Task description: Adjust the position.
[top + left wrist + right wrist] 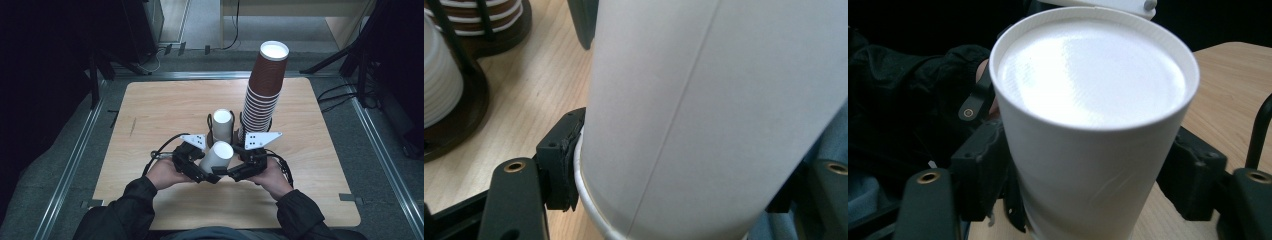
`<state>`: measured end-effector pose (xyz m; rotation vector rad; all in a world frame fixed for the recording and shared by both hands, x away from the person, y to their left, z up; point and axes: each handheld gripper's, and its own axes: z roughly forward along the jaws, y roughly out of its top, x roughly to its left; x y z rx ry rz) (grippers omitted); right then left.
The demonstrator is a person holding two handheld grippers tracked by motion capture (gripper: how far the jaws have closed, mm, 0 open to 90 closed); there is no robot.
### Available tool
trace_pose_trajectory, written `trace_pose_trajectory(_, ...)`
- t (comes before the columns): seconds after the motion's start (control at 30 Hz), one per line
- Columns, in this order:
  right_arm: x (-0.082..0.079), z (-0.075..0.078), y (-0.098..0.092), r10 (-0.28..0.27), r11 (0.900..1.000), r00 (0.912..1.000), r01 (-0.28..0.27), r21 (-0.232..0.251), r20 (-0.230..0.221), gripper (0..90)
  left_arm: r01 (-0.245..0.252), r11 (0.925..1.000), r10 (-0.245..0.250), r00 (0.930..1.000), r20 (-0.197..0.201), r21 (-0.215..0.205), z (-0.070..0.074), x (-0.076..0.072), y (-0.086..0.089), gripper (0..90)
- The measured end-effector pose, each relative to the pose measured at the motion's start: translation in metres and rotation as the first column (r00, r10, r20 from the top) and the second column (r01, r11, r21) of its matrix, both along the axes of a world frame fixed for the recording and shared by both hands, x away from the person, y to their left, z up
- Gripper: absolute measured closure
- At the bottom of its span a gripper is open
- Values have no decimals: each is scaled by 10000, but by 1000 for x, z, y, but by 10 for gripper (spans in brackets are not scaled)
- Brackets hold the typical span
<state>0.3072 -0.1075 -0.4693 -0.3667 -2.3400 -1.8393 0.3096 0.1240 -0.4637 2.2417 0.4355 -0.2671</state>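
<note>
We hold one white cup (216,156) upside down with both claws, left claw (204,169) and right claw (234,167) squeezing it. Next we likely drop it onto the white stack (222,125).

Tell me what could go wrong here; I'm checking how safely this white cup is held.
The left gripper pinches the white cup right at its rim, so the thin wall may dent or slip out. The tall brown cup stack stands close behind the right gripper; a bump there could topple it.
</note>
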Motion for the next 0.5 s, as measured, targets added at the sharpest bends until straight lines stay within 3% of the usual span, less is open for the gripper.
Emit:
trace_pose_trajectory(0.27,0,4,-4,-91,9997,9998,94,-226,151,240,-189,9998,189,9998,74,22,3,2,8,290)
trace_pose_trajectory(0.37,0,6,-7,-98,9993,9996,108,-371,273,244,-230,9995,225,9995,224,217,5,3,12,290)
trace_pose_trajectory(0.5,-1,6,-11,50,9953,9993,-15,-964,359,257,-291,9989,279,9991,308,372,8,5,18,290)
